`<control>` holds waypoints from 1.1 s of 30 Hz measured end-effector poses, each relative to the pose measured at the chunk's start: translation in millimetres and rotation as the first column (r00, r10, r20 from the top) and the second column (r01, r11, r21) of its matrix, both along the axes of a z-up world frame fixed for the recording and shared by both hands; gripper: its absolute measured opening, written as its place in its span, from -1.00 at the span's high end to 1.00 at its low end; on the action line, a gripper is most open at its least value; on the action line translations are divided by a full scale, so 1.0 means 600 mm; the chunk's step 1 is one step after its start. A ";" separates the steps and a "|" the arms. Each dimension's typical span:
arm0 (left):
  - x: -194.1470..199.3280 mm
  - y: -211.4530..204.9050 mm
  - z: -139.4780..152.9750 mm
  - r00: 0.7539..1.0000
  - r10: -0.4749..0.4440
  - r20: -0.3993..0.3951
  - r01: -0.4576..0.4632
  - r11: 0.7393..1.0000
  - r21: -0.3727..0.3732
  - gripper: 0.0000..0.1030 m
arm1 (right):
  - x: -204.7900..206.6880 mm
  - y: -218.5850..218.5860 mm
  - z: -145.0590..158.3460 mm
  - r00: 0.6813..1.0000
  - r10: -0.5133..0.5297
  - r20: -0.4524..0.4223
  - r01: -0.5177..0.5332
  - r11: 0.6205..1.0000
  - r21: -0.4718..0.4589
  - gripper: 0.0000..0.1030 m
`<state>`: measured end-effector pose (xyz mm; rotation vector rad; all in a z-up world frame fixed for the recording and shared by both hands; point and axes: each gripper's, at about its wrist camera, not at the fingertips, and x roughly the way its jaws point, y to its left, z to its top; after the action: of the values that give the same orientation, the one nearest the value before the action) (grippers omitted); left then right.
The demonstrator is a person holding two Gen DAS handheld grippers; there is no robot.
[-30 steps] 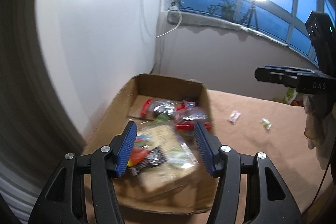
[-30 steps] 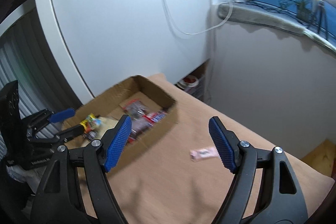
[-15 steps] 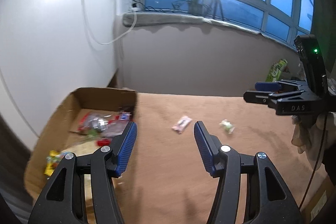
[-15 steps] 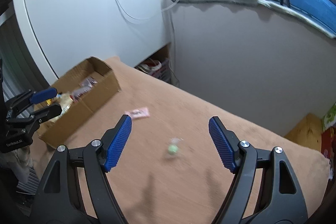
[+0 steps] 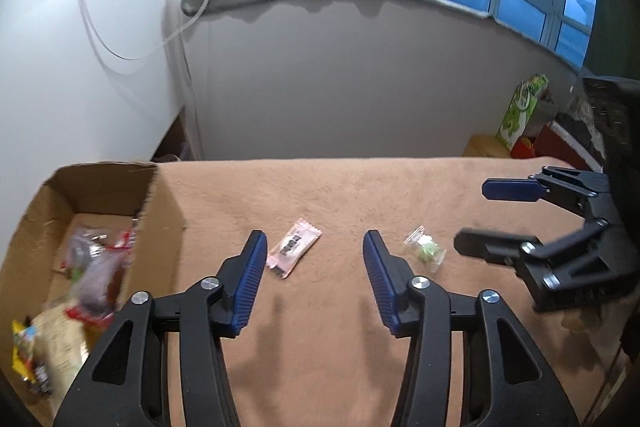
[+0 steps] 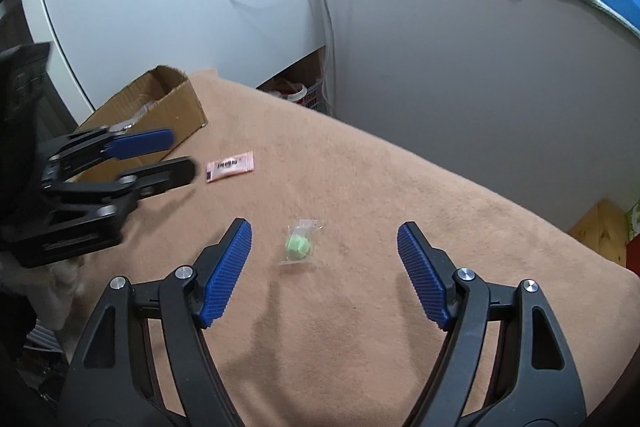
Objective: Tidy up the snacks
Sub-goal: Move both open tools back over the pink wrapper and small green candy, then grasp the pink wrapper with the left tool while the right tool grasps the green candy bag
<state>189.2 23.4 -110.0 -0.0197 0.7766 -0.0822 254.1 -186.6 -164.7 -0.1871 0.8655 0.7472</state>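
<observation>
A pink snack packet [image 5: 294,253] lies flat on the brown cloth, just ahead of my left gripper [image 5: 314,243] and close to its left fingertip. That gripper's jaws are closing, with nothing between the pads. A green candy in a clear wrapper [image 6: 298,245] lies just beyond my right gripper [image 6: 324,231], nearer its left finger. The right gripper hangs wide open above the cloth. In the left wrist view the green candy [image 5: 426,253] sits between the two grippers, and the right gripper [image 5: 474,217] shows at the right. The pink packet [image 6: 230,166] lies by the left gripper [image 6: 182,153].
An open cardboard box [image 5: 160,211] holding several snack bags stands at the table's left end, and it also shows in the right wrist view as the cardboard box [image 6: 176,107]. A white cabinet and grey wall rise behind the table. A green bag [image 5: 520,107] and boxes stand off the right end.
Both grippers have swung away from the box toward the loose snacks and sunk closer to the cloth. The left gripper's jaws have narrowed. The right gripper's jaws stay wide.
</observation>
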 end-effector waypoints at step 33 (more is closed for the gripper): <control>0.070 -0.009 -0.067 0.993 -0.038 -0.112 0.042 0.999 0.030 0.63 | 0.007 0.055 -0.048 0.995 0.080 -0.057 -0.084 0.994 -0.076 0.11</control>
<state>231.1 18.0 -150.1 0.0226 0.8902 -0.1074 258.3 -153.8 -193.4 -0.2743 0.9439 0.7985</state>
